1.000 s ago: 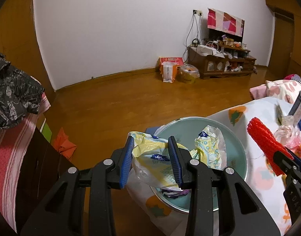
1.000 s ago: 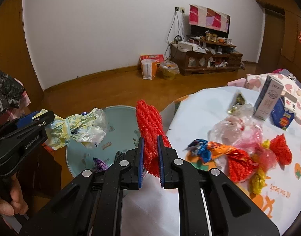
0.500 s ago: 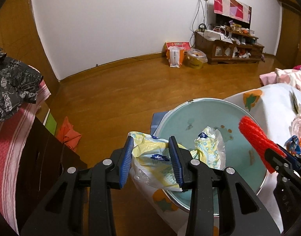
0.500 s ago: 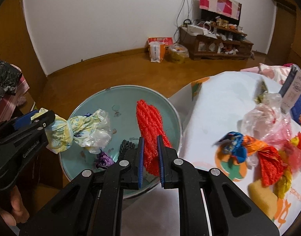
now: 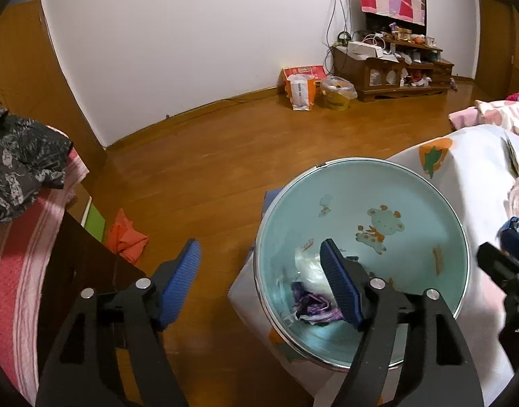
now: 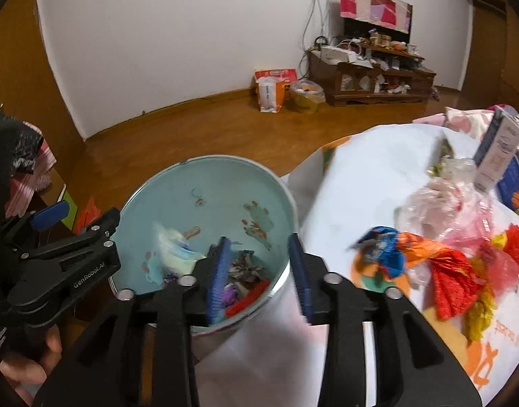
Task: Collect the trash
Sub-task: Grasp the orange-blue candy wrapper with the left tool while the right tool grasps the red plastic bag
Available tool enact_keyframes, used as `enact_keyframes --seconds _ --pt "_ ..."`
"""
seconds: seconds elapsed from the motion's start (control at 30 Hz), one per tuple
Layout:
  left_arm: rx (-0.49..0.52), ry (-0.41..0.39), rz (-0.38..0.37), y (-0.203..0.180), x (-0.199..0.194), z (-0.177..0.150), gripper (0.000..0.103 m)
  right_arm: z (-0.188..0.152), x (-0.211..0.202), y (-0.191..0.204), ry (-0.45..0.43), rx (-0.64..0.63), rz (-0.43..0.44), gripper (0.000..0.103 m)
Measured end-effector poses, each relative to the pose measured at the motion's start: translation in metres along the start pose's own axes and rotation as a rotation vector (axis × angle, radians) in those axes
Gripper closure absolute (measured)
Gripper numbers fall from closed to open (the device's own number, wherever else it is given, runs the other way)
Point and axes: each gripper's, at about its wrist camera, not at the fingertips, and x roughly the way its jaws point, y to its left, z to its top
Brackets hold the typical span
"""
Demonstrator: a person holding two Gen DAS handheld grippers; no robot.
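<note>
Where claws gape: red scrap (image 6: 247, 300) (right view)

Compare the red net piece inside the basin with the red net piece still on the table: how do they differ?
The red net in the basin lies stretched thin beside the right gripper; the red net on the table is spread wider among wrappers. Both are bright red mesh.

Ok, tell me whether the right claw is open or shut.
Open. The right claw has its blue pads spread wide above the basin, gripping nothing.
</note>
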Motion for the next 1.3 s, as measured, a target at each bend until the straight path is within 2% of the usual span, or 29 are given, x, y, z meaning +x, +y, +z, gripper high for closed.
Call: enact_keyframes --seconds 0.03,0.07,0.17,0.27,0.47,0.63,0.8,0.93,1.07,1.3 --pt "-0.001 -0.002 0.007 0.000 -0.002 0.000 0.016 0.000 -0.006 -0.003 -0.015 0.006 -0.015 0.052" --pt "-0.006 -0.007 0.020 0.001 -0.004 0.001 0.013 -0.001 -0.011 -0.007 -0.028 0.012 -0.031 0.047" --pt "-0.018 -0.011 0.025 0.000 -0.011 0.002 0.009 -0.005 -0.027 -0.022 -0.050 0.038 -0.075 0.042" --pt "-0.020 -0.011 -0.006 -0.006 -0.021 0.002 0.006 -0.012 -0.038 -0.037 -0.060 0.071 -0.102 0.025" --pt "0.053 -0.054 -0.100 -0.035 -0.046 0.000 0.006 -0.031 -0.071 -0.082 -0.089 0.158 -0.159 0.026" --pt "0.118 -0.075 -0.169 -0.066 -0.062 -0.004 0.006 -0.057 -0.096 -0.131 -0.097 0.224 -0.256 0.027" --pt "0.180 -0.062 -0.241 -0.097 -0.070 -0.013 0.006 -0.083 -0.112 -0.181 -0.076 0.316 -0.316 0.039" --pt "0.220 -0.066 -0.309 -0.120 -0.072 -0.019 0.006 -0.096 -0.120 -0.210 -0.072 0.351 -0.345 0.041" --pt "0.248 -0.068 -0.351 -0.138 -0.070 -0.017 0.007 -0.100 -0.124 -0.236 -0.072 0.372 -0.363 0.041" --pt "0.340 -0.114 -0.436 -0.184 -0.069 0.001 0.007 -0.077 -0.109 -0.269 -0.050 0.348 -0.358 0.042"
